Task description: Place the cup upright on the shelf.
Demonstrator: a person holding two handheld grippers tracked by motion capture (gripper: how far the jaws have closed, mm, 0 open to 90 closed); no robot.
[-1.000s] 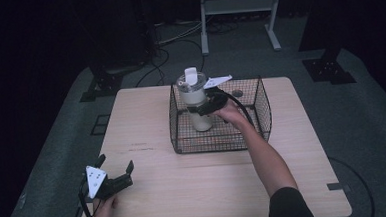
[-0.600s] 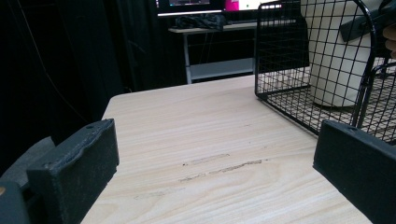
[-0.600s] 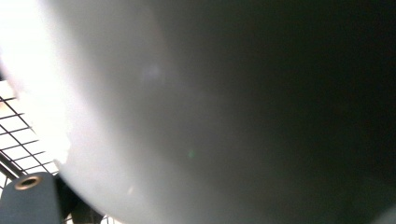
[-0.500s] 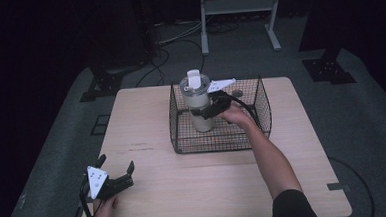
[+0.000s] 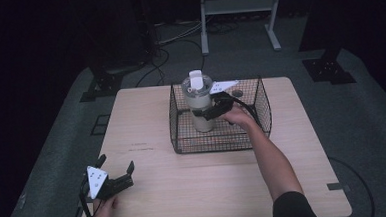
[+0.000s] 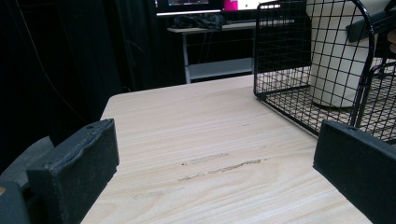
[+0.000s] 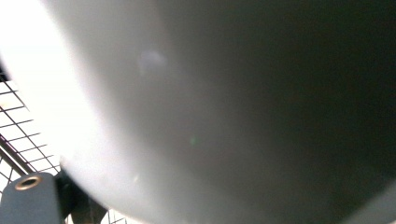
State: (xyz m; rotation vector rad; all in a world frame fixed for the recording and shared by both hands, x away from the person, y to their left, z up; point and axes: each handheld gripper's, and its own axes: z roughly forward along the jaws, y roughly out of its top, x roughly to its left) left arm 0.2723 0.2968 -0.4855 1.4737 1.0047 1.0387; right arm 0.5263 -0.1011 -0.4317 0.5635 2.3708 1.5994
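Right hand-held gripper [image 5: 210,110] clamps cream tumbler [image 5: 201,105] inside wire basket [image 5: 260,92]; left hand-held gripper [image 5: 115,167] spread, low over table [image 5: 147,126].

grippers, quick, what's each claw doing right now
Left claw: open, holding nothing, low over the table.
Right claw: shut on the cream tumbler, inside the wire basket.

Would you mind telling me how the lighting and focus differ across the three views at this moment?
High view: dim, dark surroundings, table and wire basket evenly lit, slightly soft. Left gripper view: the table's wood grain is sharp, and its own near jaws are softer. Right gripper view: the cream tumbler sits too close to focus, washed out bright at left and falling into shadow at right.
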